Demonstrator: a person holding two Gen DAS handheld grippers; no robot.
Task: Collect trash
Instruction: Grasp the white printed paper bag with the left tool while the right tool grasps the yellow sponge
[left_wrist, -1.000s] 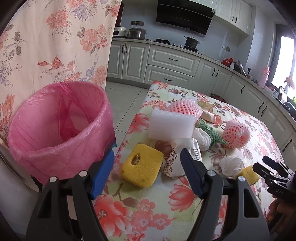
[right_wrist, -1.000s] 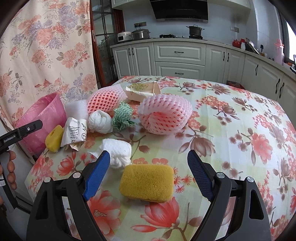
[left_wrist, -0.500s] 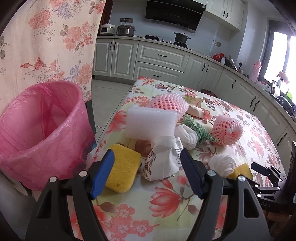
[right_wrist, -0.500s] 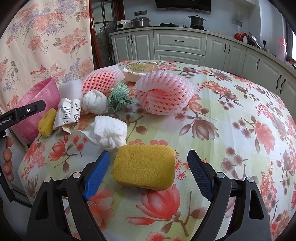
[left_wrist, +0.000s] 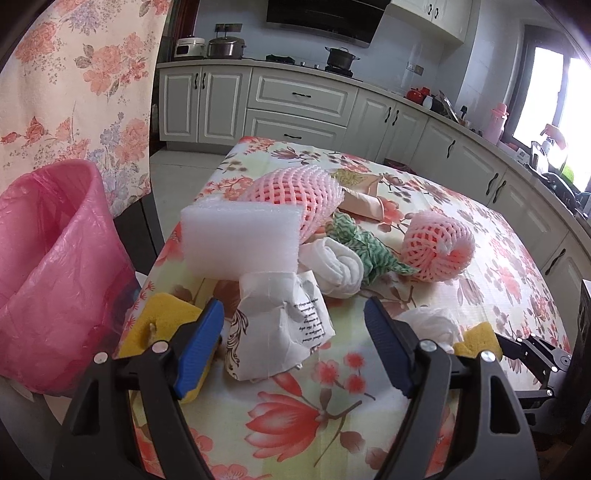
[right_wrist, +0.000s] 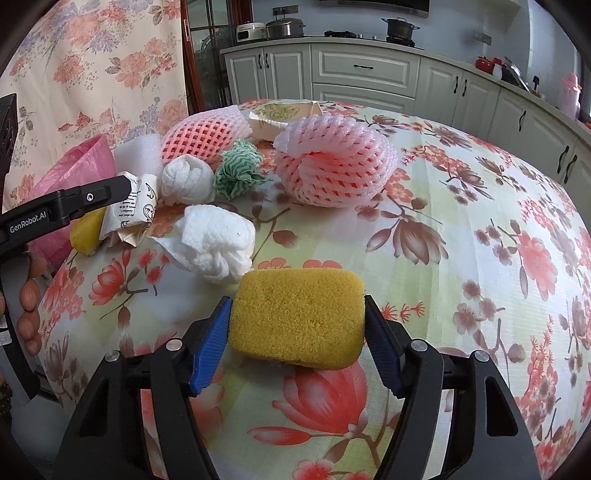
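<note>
Pink-lined bin (left_wrist: 55, 266) off the table's left edge, left gripper (left_wrist: 293, 341) spread and opening around a crumpled paper wrapper (left_wrist: 280, 325), right gripper (right_wrist: 297, 334) closing, pads touching a yellow sponge (right_wrist: 297, 317) lying flat, long axis crosswise between the jaws

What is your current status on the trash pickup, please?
Right gripper closing on yellow sponge, pads touching. Left gripper opening around crumpled paper. Pink-lined bin unobstructed.
</note>
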